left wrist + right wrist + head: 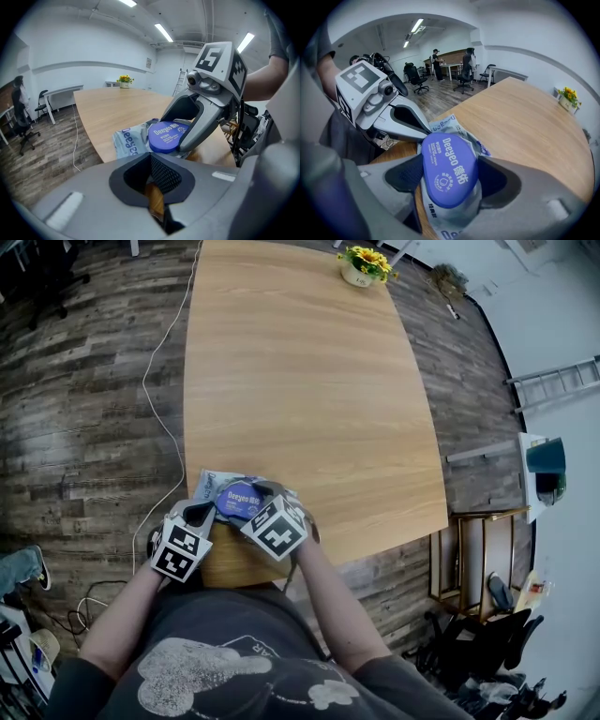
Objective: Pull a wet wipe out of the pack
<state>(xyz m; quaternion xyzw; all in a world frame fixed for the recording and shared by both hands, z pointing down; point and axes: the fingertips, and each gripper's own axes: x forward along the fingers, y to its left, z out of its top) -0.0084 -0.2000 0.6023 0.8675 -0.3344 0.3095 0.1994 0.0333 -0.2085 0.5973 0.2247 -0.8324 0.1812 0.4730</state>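
The right tool (451, 180) grips a wipe pack (446, 125). Its jaws press in on both sides at the blue lid (447, 159), and the soft grey wrapper bunches between them. The lid looks shut flat, with no wipe showing. The left tool (157, 180) sits just beside the pack, its jaws drawn to a narrow slit with nothing in them. The pack lies at the near edge of the wooden bench (520, 122), close to the person's body. A pot of yellow flowers (366, 262) stands at the far end.

Likely risks: the lid has to be flipped open first, and a narrow jaw tip may slide off its smooth plastic. The squeezed wrapper could slip free, or the whole pack could lift or drop off the edge when a wipe is tugged.
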